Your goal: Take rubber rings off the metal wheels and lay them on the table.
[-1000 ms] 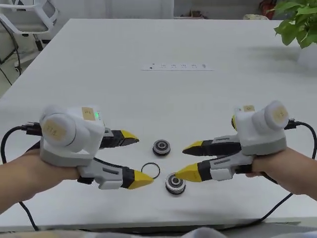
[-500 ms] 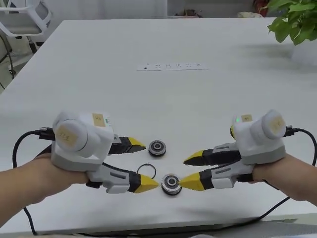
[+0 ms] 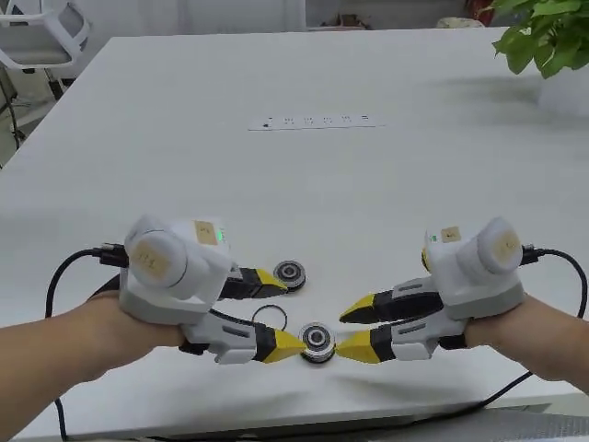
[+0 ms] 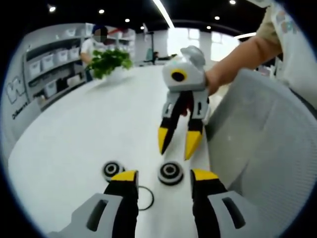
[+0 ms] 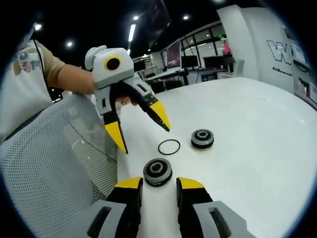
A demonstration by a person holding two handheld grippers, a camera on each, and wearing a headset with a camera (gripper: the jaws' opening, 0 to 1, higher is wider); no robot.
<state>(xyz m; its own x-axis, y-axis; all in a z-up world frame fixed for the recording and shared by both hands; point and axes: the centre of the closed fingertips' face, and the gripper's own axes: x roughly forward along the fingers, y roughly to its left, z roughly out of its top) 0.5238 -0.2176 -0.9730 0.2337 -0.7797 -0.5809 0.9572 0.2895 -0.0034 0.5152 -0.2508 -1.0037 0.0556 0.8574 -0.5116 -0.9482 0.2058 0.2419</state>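
Note:
Two metal wheels with black rubber rings lie near the table's front edge. The near wheel sits between the two grippers. The far wheel lies just behind it. A loose black ring lies flat on the table beside them. My left gripper is open, one tip just left of the near wheel. My right gripper is open too, its tips just right of that wheel. Neither holds anything.
A white power strip lies mid-table, farther back. A green plant stands at the far right corner and an office chair at the far left. Black cables trail from both grippers over the front edge.
Both grippers have come together towards the near wheel, their lower tips now close on either side of it. The wheels and the loose ring have stayed put.

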